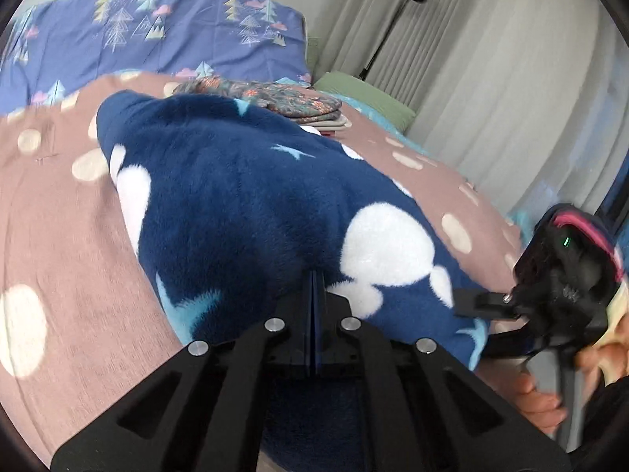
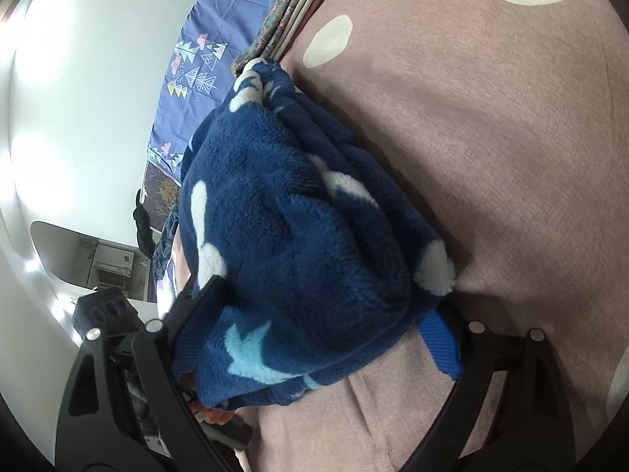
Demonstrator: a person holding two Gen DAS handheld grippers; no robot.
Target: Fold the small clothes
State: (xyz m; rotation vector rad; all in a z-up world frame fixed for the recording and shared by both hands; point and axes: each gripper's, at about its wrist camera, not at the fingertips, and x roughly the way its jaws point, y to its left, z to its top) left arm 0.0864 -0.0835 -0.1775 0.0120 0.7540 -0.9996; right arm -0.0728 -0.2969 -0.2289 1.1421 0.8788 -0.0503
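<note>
A navy fleece garment [image 1: 236, 204] with white blobs and light-blue stars lies bunched on the pink dotted bedspread [image 1: 59, 216]. My left gripper [image 1: 313, 287] is shut on the garment's near edge, its fingers pressed together in the fleece. My right gripper [image 1: 483, 303] shows at the right of the left wrist view, at the garment's right edge. In the right wrist view the fleece [image 2: 298, 244] fills the space between the right gripper's [image 2: 314, 310] spread fingers [image 2: 204, 299], which stand wide apart around the bunched cloth and its blue ribbed cuff [image 2: 442, 344].
A stack of folded clothes [image 1: 283, 102] sits further back on the bed, also seen in the right wrist view [image 2: 291, 8]. A blue tree-print pillow [image 1: 157, 35] lies at the head. A green cushion [image 1: 365, 96], a floor lamp [image 1: 393, 19] and grey curtains [image 1: 491, 78] stand to the right.
</note>
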